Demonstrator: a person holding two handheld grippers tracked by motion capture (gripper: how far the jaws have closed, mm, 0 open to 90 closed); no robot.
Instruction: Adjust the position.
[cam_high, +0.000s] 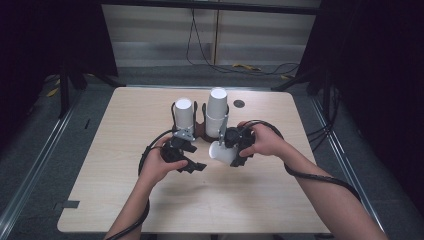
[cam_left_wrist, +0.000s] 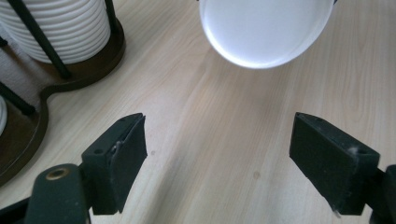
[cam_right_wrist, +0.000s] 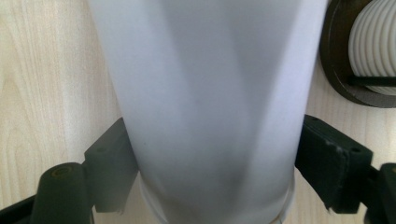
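Forearms over pale wood table; grey floor, dark surrounds.

The tabletop is pale wood with rounded corners, its grain running lengthwise, and it spreads out on every side of the tongs. A small dark round cap sits in its surface beyond the tongs, towards the far edge. Grey floor surrounds it, with metal rails running along either side (a few scraps of yellow tape lie on the floor further back). Beyond the tongs stands a light panelled wall, a black cable hanging down it and trailing onto the floor. Black curtains close in both sides. Light falls evenly from above.
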